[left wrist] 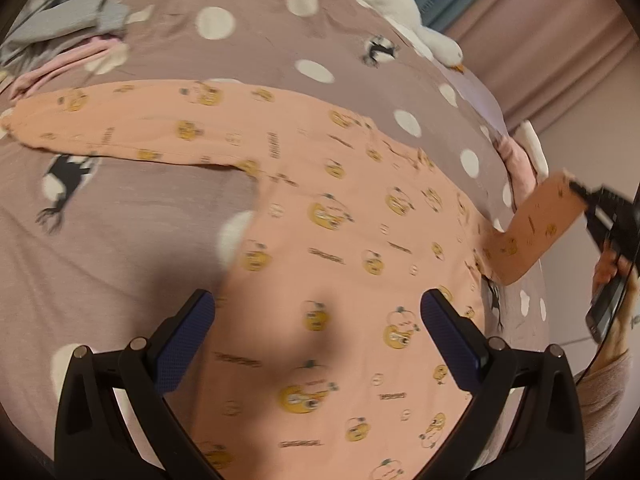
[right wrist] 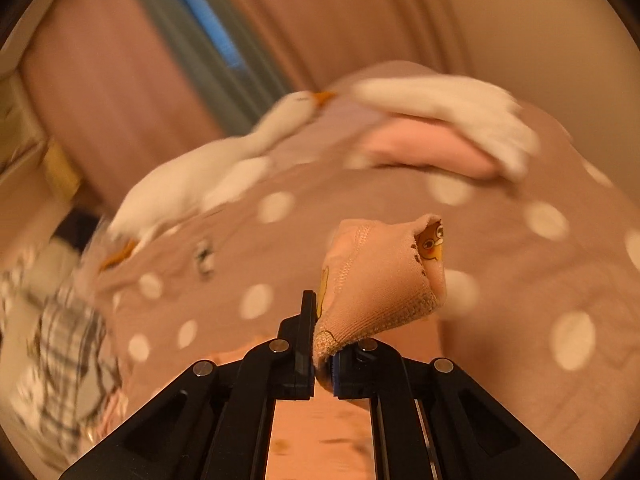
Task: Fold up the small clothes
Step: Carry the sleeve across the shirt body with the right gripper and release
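Observation:
A small peach top (left wrist: 340, 248) printed with yellow cartoon faces lies spread on the dotted bedspread (left wrist: 132, 240). One sleeve (left wrist: 120, 128) stretches flat to the left. My left gripper (left wrist: 318, 312) hovers open above the garment's body, nothing between its blue pads (left wrist: 188, 332). The other sleeve (left wrist: 536, 224) is lifted off the bed at the right, its cuff (right wrist: 376, 280) pinched in my right gripper (right wrist: 324, 364), which is shut on it. In the left wrist view that right gripper (left wrist: 580, 196) shows as a black tool held by a hand (left wrist: 608, 268).
A white plush goose (right wrist: 224, 168) lies along the bed's far edge, with a pink folded cloth (right wrist: 424, 148) beside it. A plaid and grey pile of clothes (left wrist: 60, 12) sits at the far left. Pink curtains (left wrist: 552, 20) hang behind the bed.

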Available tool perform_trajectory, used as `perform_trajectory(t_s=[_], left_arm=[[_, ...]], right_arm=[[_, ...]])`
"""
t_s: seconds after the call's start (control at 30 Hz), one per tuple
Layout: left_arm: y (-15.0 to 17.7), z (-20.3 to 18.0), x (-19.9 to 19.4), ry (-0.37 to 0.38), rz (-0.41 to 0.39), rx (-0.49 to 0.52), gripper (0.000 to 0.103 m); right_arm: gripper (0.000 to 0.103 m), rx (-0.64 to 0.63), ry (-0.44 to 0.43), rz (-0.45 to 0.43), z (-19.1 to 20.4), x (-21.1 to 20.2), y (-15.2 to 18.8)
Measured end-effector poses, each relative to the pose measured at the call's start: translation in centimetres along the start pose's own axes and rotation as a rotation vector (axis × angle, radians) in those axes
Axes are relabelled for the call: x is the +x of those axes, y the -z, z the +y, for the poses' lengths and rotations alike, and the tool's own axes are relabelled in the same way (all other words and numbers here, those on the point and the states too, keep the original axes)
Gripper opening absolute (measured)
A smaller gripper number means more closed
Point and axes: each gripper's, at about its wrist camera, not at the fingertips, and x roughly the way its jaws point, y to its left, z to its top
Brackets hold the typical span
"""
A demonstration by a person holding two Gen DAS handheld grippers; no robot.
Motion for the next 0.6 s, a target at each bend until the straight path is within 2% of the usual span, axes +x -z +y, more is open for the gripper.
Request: perform_trajectory(t_s=[0.17,0.27,0.37,0.5,0.6], left_arm=[[-0.3,3.7,-1.7,-0.020,-0.028,-0.059,0.103],[-0.4,5.6,-2.3,-0.031,-0.041,-0.093,0.103],[-0.6,7.1,-2.6,-0.044,-0.046,-0.117,0.103],[-0.7,8.8,-2.8,-0.059,-0.051,-0.142,0.103],[-0.9,9.5,-2.7,-0.065,-0.048,-0.156,0.103]], right_arm=[[0.007,-0.236,-0.036,0.052,10.1,3.7,2.5],[0.007,-0.410,-0.008,0.096,15.1,6.8,6.4],[0.007,-0.533,0.021,0.167,18.6,10.5,10.8],[0.008,-0.703,0.087,0.236,21.2,14.6,16.9],[0.008,-0.798,0.128,0.263,22.5,16.3,19.7]])
